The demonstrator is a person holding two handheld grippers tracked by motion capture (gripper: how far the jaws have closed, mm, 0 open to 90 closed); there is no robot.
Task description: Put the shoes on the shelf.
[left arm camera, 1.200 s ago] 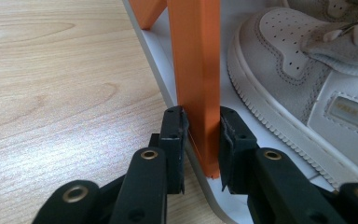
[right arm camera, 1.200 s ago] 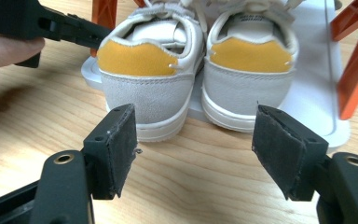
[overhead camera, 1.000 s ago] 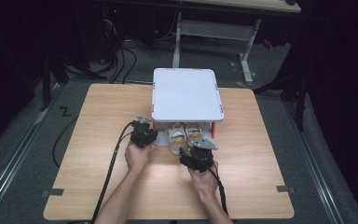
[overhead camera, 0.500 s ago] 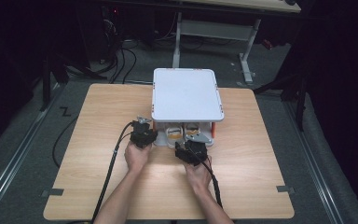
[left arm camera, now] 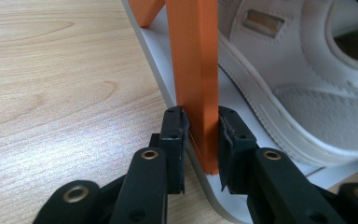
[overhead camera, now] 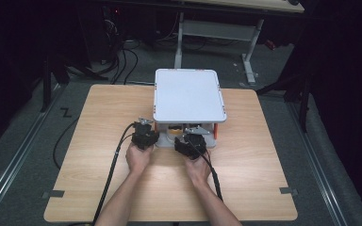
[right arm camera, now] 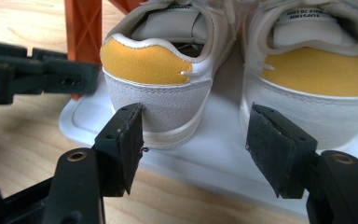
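A small rack with a white top (overhead camera: 188, 94) and orange legs stands on the wooden table. My left gripper (overhead camera: 147, 136) (left arm camera: 200, 140) is shut on the front left orange leg (left arm camera: 193, 70), its pads pressing both sides. A pair of white shoes with yellow heels sits on the white lower shelf (right arm camera: 214, 154). My right gripper (overhead camera: 191, 141) (right arm camera: 198, 133) is open and level just behind the left shoe (right arm camera: 168, 79). Its jaws have just been closing a little, and that shoe's heel lies ahead of the gap, untouched. The right shoe (right arm camera: 317, 79) sits beside it.
The wooden table (overhead camera: 99, 113) has bare surface left, right and in front of the rack. Black cables trail from both grippers toward the table's near edge. My left gripper (right arm camera: 37, 74) is seen at the left of the right gripper view, close to the shoe.
My right gripper has moved forward and left, up to the rack's lower shelf and the shoe heels. The left gripper has stayed on the leg.
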